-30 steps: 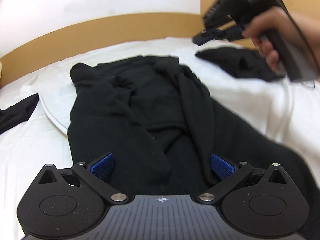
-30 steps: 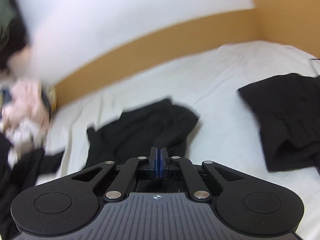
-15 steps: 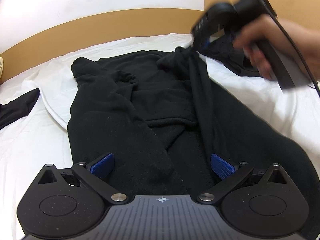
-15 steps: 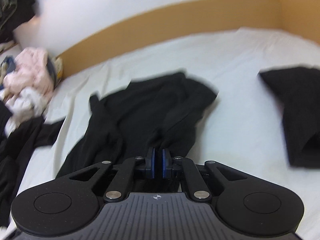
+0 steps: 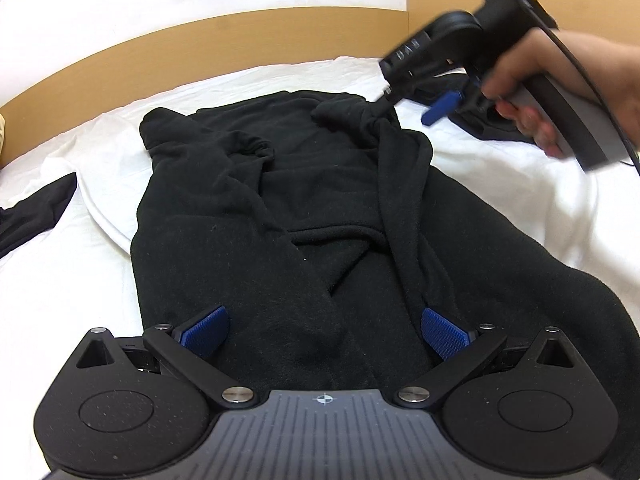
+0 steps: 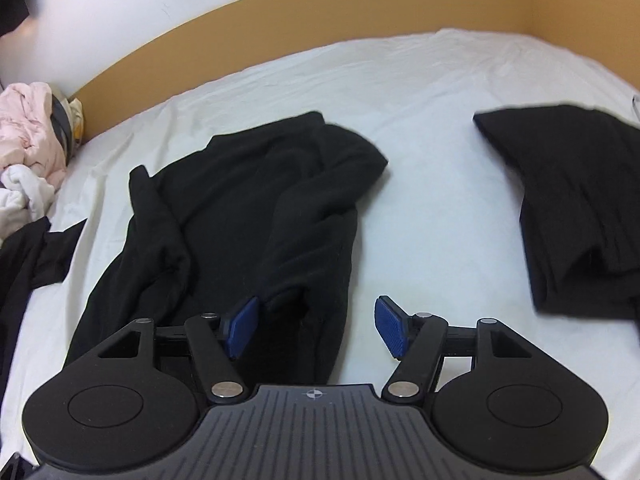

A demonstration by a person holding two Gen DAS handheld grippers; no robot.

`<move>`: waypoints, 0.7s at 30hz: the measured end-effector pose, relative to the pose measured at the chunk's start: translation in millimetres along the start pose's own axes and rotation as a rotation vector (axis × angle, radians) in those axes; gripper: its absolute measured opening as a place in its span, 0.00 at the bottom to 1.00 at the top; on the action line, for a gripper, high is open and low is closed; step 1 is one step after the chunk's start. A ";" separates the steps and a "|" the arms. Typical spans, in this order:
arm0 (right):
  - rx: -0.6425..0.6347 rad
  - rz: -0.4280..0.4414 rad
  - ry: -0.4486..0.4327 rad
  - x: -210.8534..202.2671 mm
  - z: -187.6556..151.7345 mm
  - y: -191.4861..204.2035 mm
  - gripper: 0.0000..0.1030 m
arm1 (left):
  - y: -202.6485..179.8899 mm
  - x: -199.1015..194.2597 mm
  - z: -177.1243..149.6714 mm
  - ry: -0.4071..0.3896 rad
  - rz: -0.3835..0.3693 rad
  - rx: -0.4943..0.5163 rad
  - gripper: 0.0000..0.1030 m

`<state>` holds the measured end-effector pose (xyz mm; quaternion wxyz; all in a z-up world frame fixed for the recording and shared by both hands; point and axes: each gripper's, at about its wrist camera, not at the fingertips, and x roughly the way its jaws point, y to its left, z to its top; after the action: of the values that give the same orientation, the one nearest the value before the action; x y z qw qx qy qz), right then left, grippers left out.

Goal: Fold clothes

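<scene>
A black hoodie lies spread on the white bed; left tongs spread, right tongs opening over its sleeve, which should be laid flat before folding.

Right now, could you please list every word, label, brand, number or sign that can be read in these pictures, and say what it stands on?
Raised characters on the side of the right gripper, seen in the left wrist view: motion-blurred, too unclear to read.
Crosshair mark, no text, on the body of the left gripper.
Black garment, folded black garment, bed sheet, wooden headboard: no text visible.
</scene>
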<state>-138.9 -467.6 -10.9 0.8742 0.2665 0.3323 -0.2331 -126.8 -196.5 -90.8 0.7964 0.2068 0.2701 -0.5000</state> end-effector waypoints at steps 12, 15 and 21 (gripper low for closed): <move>-0.215 -0.026 -0.149 -6.3 12.4 58.4 0.07 | -1.8 2.7 1.3 0.005 0.008 0.003 1.00; -0.244 0.022 -0.117 3.2 16.0 90.7 0.10 | -2.8 3.2 1.0 0.007 0.011 0.005 1.00; 0.003 0.367 -0.076 21.1 11.7 76.1 0.32 | -3.0 2.5 0.3 0.004 0.010 0.004 1.00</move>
<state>-74.9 -422.8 5.3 0.9137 0.3147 0.2443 -0.0801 -128.6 -199.6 -92.4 0.7980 0.2109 0.2697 -0.4960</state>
